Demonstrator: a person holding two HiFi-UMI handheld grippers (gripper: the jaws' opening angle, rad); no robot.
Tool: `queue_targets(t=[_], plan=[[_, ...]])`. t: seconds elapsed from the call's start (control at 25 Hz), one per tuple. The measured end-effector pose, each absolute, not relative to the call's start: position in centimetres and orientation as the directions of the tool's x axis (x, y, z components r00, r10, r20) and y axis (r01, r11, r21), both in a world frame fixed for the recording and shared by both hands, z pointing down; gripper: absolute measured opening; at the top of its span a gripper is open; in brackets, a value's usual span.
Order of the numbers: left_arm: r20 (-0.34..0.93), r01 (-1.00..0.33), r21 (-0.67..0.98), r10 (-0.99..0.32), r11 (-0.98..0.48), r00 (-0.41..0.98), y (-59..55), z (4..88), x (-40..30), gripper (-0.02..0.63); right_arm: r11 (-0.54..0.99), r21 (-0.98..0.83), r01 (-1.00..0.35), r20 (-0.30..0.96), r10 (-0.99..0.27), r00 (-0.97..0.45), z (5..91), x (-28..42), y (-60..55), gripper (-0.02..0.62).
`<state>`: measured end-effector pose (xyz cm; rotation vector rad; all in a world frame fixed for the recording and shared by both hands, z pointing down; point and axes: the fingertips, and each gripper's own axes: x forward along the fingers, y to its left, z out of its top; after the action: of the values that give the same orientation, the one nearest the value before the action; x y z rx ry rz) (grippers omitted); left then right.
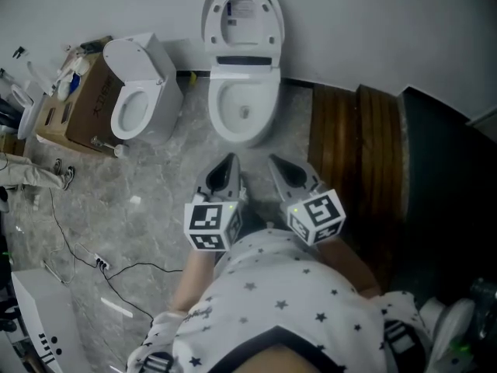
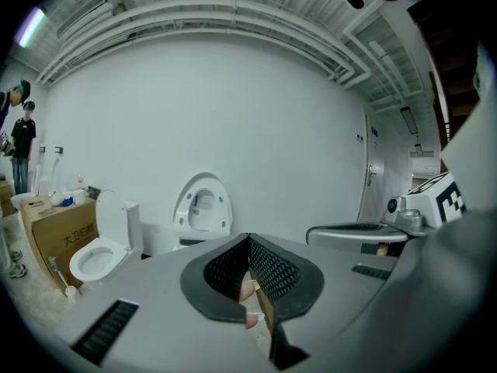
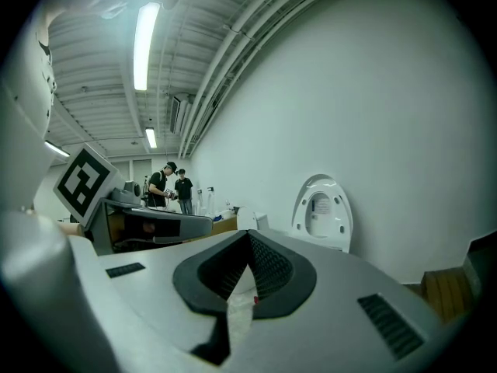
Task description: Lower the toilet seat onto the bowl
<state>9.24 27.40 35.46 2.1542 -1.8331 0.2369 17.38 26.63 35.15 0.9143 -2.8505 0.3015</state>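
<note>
A white toilet stands against the far wall; its seat and lid (image 1: 242, 18) are raised upright above the open bowl (image 1: 243, 107). The raised seat also shows in the left gripper view (image 2: 203, 208) and the right gripper view (image 3: 321, 212). My left gripper (image 1: 231, 162) and right gripper (image 1: 274, 162) hover side by side a short way in front of the bowl, both pointing at it. Each has its jaws shut with nothing held, as seen at the left gripper (image 2: 248, 239) and the right gripper (image 3: 250, 238). Neither touches the toilet.
A second white toilet (image 1: 140, 92) with its lid up stands to the left, beside a cardboard box (image 1: 78, 107). Dark wooden panels (image 1: 349, 130) lie on the right. Cables (image 1: 101, 263) trail over the grey floor at left. Two people (image 3: 172, 181) stand far off.
</note>
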Motion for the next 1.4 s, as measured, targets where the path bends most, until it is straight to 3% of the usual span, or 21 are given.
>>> queue_targets(t=[1.4], plan=[[0.337, -0.972, 0.163, -0.917, -0.167, 0.214, 10.3, 35.2, -1.5, 0.000, 0.748, -0.158, -0.644, 0.239, -0.604, -0.760, 34.6, 7.5, 9.6, 0.006]])
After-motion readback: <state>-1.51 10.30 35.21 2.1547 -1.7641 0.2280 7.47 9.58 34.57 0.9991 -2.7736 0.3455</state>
